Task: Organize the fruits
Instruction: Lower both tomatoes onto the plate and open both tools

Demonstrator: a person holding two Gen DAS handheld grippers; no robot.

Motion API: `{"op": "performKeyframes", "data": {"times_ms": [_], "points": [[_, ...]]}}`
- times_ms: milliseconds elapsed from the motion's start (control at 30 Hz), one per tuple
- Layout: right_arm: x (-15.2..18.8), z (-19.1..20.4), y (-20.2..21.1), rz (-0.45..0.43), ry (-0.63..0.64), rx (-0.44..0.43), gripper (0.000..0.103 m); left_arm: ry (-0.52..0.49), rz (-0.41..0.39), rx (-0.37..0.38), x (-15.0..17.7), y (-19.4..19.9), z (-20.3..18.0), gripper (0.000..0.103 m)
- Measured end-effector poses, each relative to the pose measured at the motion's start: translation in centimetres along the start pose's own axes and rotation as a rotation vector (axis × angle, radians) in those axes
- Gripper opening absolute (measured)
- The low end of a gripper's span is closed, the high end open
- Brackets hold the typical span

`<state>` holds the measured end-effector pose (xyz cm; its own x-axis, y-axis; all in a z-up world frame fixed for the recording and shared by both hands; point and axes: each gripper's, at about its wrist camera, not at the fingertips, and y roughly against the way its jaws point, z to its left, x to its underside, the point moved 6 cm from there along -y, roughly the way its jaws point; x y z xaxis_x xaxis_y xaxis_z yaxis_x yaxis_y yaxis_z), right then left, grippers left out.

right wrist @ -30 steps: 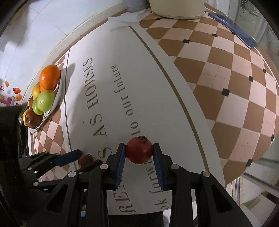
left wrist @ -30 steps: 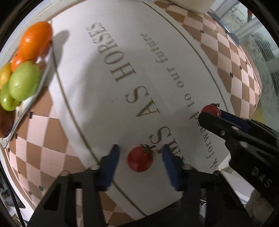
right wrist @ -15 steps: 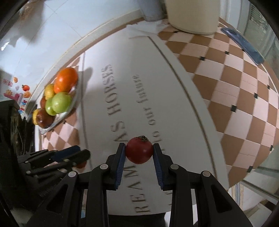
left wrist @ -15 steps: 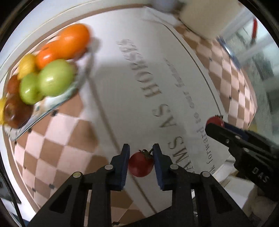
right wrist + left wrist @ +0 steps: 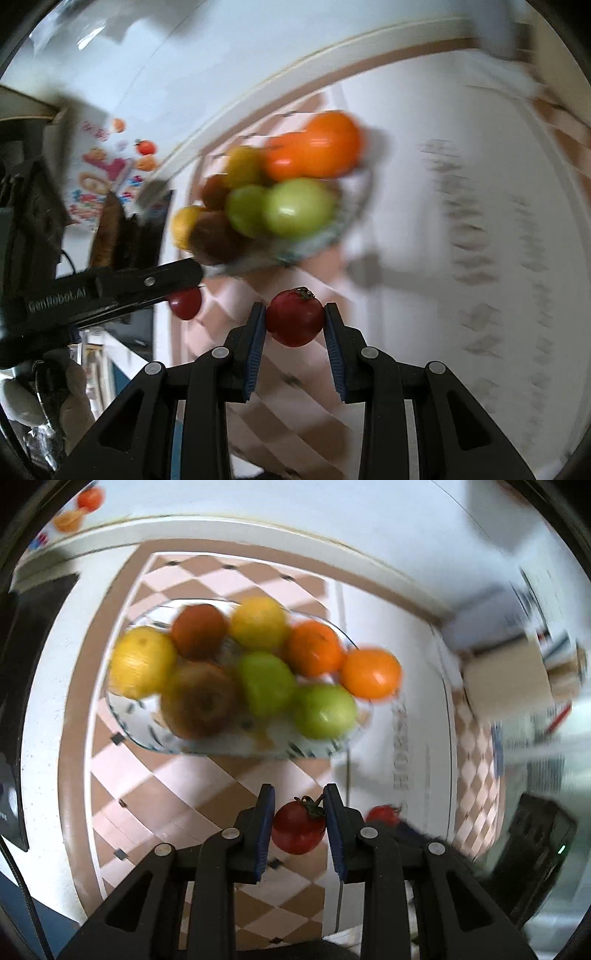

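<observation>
My left gripper [image 5: 298, 812] is shut on a small red tomato [image 5: 297, 830] and holds it above the checkered tablecloth, just short of the glass fruit bowl [image 5: 236, 744]. The bowl holds oranges, lemons, green apples and brown fruit. My right gripper [image 5: 294, 328] is shut on a second red tomato [image 5: 294, 322], also in the air near the bowl [image 5: 317, 242]. In the right wrist view the left gripper's finger [image 5: 147, 282] crosses at the left with its tomato [image 5: 185, 303] below it. The right tomato [image 5: 382, 814] peeks in the left wrist view.
The white table runner with printed lettering [image 5: 480, 229] lies right of the bowl. A tiled wall with fruit stickers [image 5: 107, 173] stands behind. A cream container [image 5: 506, 679] sits at the far right. Dark equipment [image 5: 29, 206] stands at the left edge.
Both grippers have lifted and swung with their tomatoes from over the runner toward the fruit bowl, which is now centred and closer. The left gripper closed on its tomato a second ago.
</observation>
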<state>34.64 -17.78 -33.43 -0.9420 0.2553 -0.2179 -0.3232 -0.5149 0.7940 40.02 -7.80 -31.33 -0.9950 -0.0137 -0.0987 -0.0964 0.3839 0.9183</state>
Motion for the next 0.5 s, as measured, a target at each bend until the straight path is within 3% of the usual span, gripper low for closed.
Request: {"op": "performKeyframes", "data": {"times_ms": [233, 500], "points": [[-1.6, 2.6, -4.8, 0.003, 0.044, -0.016, 0.034, 0.101, 0.016, 0.012, -3.1, -0.7, 2.7, 0.024], [-2.4, 1.9, -6.8, -0.006, 0.033, 0.015, 0.035, 0.072, 0.020, -0.054, -4.4, -2.3, 3.0, 0.024]]}}
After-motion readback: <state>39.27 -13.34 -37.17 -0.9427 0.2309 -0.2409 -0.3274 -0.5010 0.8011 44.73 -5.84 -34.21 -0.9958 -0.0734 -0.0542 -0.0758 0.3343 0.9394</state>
